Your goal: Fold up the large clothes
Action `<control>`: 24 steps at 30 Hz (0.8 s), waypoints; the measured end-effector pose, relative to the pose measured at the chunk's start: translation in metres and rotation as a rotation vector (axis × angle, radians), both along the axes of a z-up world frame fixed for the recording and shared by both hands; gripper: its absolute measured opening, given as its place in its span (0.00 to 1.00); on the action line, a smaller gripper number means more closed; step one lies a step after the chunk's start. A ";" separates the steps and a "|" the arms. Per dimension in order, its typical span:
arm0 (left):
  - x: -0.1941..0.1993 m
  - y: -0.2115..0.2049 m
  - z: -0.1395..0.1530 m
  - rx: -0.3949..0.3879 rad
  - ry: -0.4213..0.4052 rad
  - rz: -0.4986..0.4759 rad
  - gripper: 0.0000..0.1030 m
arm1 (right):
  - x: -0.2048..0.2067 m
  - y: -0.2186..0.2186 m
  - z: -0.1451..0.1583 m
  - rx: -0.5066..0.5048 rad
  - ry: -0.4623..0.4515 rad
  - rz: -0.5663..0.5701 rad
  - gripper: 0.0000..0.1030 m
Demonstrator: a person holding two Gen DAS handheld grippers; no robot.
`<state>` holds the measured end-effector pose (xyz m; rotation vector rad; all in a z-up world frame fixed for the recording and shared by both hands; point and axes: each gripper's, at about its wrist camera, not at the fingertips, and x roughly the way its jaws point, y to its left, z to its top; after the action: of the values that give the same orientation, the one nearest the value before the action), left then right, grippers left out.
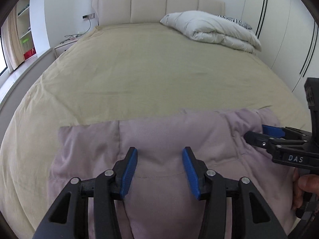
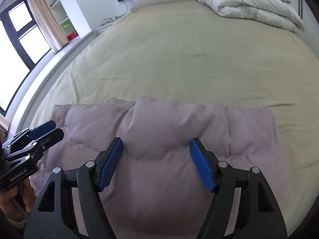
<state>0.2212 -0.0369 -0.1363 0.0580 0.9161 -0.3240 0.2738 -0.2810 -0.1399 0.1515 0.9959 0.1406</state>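
A puffy lilac quilted garment (image 1: 159, 131) lies folded on the near part of the bed; it also fills the lower right wrist view (image 2: 159, 123). My left gripper (image 1: 159, 151) is open and empty, its blue pads hovering over the garment's middle. My right gripper (image 2: 156, 141) is open and empty, also above the garment. The right gripper shows at the right edge of the left wrist view (image 1: 257, 132), over the garment's right part. The left gripper shows at the left edge of the right wrist view (image 2: 51, 129), over the garment's left edge.
The bed has a beige sheet (image 1: 151, 67) and a cream headboard (image 1: 157, 4). A folded white duvet (image 1: 213, 29) lies at the far right corner. A bedside table (image 1: 65, 46) and shelves stand at left; wardrobe doors (image 1: 279, 20) at right. A window (image 2: 18, 45) is at left.
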 end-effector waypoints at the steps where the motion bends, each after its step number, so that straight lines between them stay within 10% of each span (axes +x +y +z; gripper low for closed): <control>1: 0.005 0.005 -0.009 -0.020 0.016 0.008 0.51 | 0.008 -0.004 -0.011 -0.016 0.008 -0.006 0.68; 12: 0.037 0.031 -0.052 -0.203 0.077 -0.009 0.54 | 0.015 -0.067 -0.079 0.090 -0.059 -0.014 0.68; 24: 0.033 0.042 -0.039 -0.218 0.097 0.037 0.54 | 0.016 -0.099 -0.096 0.194 -0.068 -0.006 0.70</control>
<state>0.2546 0.0053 -0.1754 -0.1767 0.9717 -0.3932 0.2896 -0.3802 -0.2359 0.3252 0.9132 0.2361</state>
